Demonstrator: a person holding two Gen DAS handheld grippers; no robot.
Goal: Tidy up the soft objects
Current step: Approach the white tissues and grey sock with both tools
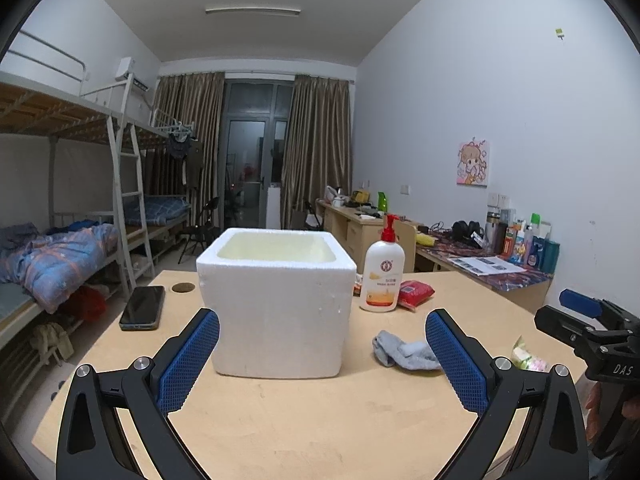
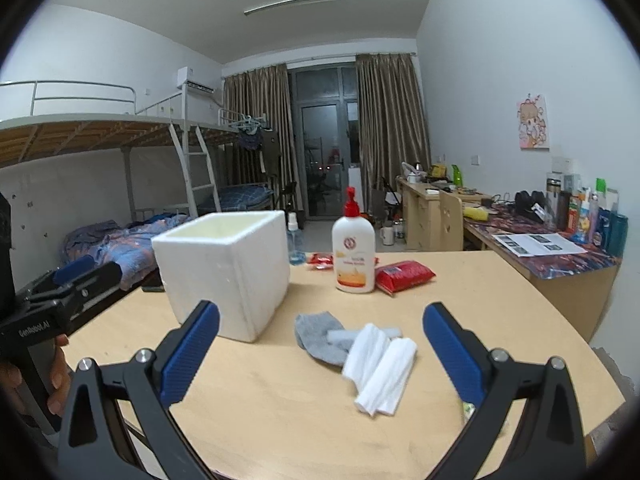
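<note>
Both grippers [image 1: 322, 354] [image 2: 321, 350] spread, empty; foam box [image 2: 224, 272] centre-left, grey sock [image 2: 318, 336] touching folded white cloth [image 2: 380, 368] centre, bottle [image 2: 354, 250] behind.

dormitory room: bunk beds [image 1: 60, 128], cluttered desks [image 2: 540, 256]

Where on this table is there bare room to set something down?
Free: the near table strip before the foam box, and the far right corner beyond the red packet. Crowded: the grey sock and white cloth, and around the lotion bottle.
</note>
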